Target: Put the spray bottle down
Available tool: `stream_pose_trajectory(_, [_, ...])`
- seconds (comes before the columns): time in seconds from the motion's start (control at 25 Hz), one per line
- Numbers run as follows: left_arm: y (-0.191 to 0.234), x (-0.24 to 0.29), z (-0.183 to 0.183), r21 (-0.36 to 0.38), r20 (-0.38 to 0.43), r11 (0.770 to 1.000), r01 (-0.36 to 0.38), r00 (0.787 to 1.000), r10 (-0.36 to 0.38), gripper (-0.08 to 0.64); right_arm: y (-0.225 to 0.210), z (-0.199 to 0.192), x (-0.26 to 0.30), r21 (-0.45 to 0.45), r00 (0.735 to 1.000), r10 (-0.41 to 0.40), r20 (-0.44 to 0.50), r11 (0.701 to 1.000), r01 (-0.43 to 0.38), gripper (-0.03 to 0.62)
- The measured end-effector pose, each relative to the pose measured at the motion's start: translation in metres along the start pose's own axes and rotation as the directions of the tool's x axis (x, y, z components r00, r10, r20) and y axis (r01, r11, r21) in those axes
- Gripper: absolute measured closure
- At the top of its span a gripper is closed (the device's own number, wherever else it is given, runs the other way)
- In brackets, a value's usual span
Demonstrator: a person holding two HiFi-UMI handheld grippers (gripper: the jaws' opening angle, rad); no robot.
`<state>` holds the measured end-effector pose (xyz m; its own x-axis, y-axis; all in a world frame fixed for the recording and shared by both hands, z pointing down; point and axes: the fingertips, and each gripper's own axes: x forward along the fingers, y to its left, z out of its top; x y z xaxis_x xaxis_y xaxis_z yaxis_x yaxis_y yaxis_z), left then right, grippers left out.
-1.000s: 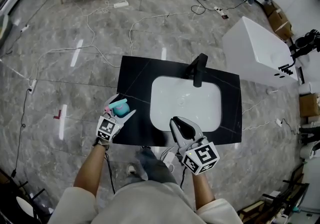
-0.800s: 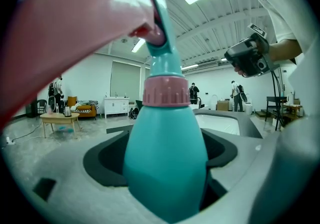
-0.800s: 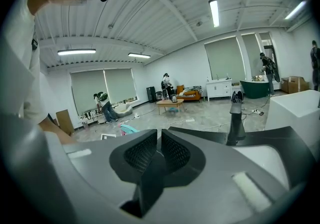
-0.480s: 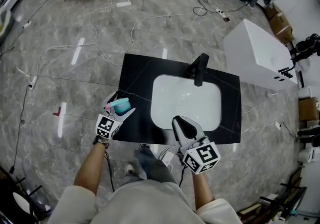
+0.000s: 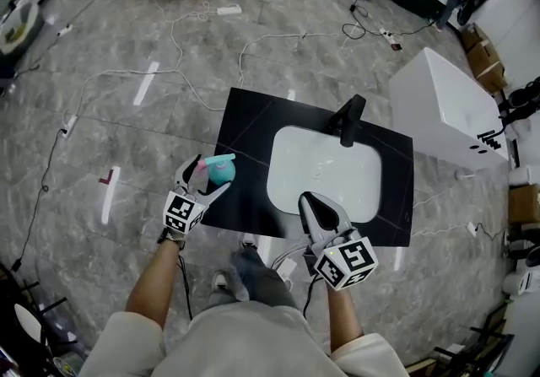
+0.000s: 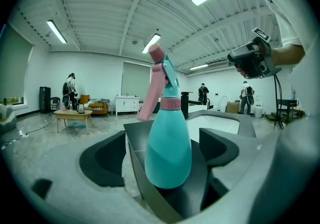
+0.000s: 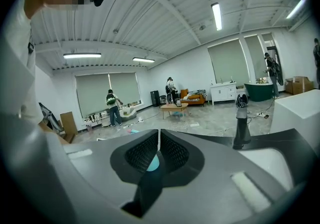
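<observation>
Left fingers [image 6: 102, 160] wider than before, opening around upright spray bottle [image 6: 167, 153] on black counter [image 5: 249, 198] corner; right fingers [image 7: 142, 153] together.

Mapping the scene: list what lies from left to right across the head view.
red floor mark → spray bottle → white basin → white box

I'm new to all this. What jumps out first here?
A teal spray bottle with a pink trigger stands at the left edge of the black counter, between the opening jaws of the left gripper. A white sink sits in that counter, alone on a wide marble floor.
</observation>
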<state>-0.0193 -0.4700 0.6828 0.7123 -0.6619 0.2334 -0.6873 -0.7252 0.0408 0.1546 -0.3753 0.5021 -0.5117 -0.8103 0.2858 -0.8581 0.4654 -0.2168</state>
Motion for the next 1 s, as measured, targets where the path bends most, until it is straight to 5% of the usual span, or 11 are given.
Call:
stream_pose_trajectory(0.4, [-0.010,-0.069,0.020,0.013,-0.035,0.995,-0.097,0.995,0.097,0.150,0.035,0.005,-0.027,-0.103,1.000,-0.029,0.002,0.994,0.029,0.586])
stream_pose_trajectory(1.0, [-0.081,-0.174,0.098,0.070,0.037,0.998,-0.003,0.999,0.001,0.352,0.120,0.028,-0.101,-0.147,0.993,-0.036,0.109,0.988,0.052,0.586])
